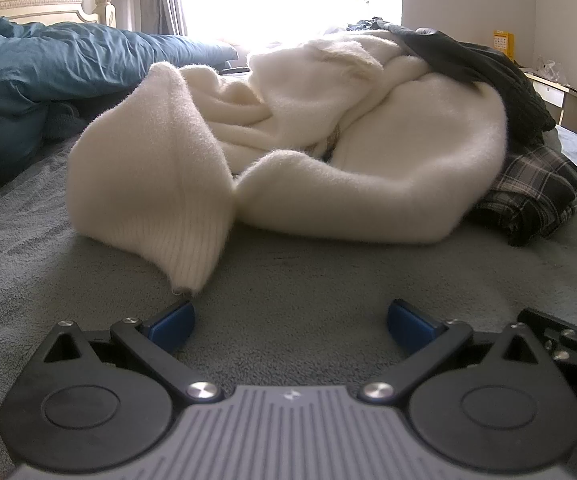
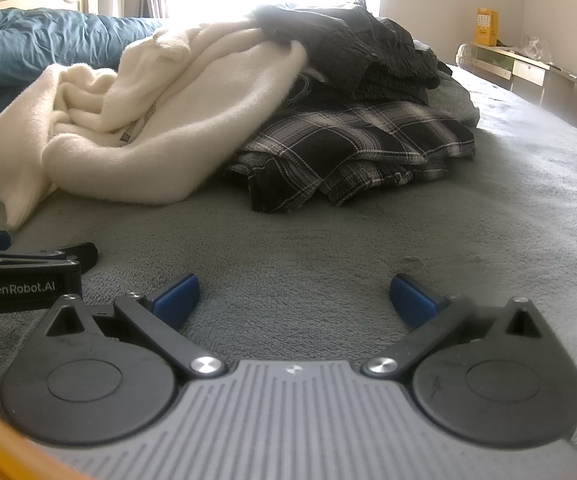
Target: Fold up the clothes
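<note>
Both tools low over grey bed cover [image 1: 288, 272], side by side: left gripper [image 1: 290, 324] spread wide and empty, right gripper [image 2: 294, 298] likewise wide and empty. Cream fuzzy sweater [image 1: 328, 152] lies crumpled just ahead of left gripper, its ribbed cuff [image 1: 192, 264] close to the left blue fingertip [image 1: 172, 324] but apart from it. Plaid garment [image 2: 348, 152] sits beside and partly under the sweater, dark clothes [image 2: 360, 52] heaped on top; blue duvet [image 1: 48, 64] behind at left.
</note>
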Demonstrator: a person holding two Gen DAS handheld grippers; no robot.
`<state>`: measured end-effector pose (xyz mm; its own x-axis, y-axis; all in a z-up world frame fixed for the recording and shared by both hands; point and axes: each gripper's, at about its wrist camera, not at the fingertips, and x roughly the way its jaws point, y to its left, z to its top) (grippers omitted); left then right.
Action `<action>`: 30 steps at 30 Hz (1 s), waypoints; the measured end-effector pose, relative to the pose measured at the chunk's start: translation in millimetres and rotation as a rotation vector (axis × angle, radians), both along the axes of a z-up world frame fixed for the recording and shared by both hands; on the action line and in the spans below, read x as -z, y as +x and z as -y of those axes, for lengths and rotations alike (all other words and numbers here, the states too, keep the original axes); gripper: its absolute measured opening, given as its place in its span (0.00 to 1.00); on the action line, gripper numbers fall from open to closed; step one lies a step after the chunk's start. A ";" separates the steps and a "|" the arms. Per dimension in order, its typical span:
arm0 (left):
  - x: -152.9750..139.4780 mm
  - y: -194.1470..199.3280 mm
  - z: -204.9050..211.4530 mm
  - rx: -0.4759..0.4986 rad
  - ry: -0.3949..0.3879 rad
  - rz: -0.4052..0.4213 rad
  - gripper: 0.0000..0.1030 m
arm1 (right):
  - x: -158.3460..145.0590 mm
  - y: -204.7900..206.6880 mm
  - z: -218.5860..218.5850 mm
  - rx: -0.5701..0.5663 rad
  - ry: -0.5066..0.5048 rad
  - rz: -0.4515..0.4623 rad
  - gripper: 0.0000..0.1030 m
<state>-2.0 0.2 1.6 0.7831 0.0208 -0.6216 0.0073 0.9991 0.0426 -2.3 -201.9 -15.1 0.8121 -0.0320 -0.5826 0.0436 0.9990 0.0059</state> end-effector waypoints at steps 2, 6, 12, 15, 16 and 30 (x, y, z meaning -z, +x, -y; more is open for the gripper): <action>-2.8 -3.6 -0.3 -0.003 0.000 0.003 1.00 | -0.9 0.2 -0.3 -0.001 -0.004 0.008 0.99; -8.4 -10.7 -0.9 -0.010 0.000 0.008 1.00 | -7.3 -4.8 2.3 0.005 -0.002 0.055 0.99; -15.7 -25.9 17.0 -0.002 0.016 0.073 1.00 | -21.6 -15.0 9.9 0.031 0.031 0.162 0.99; -18.5 -36.4 26.6 -0.012 0.039 0.126 1.00 | -22.3 -12.6 10.8 0.046 0.033 0.180 0.99; -19.8 -38.2 25.8 -0.017 0.033 0.140 1.00 | -22.2 -12.8 12.7 0.052 0.045 0.185 0.99; -20.7 -39.6 15.8 -0.002 -0.061 0.169 1.00 | -17.2 -10.8 16.0 0.087 0.054 0.186 0.99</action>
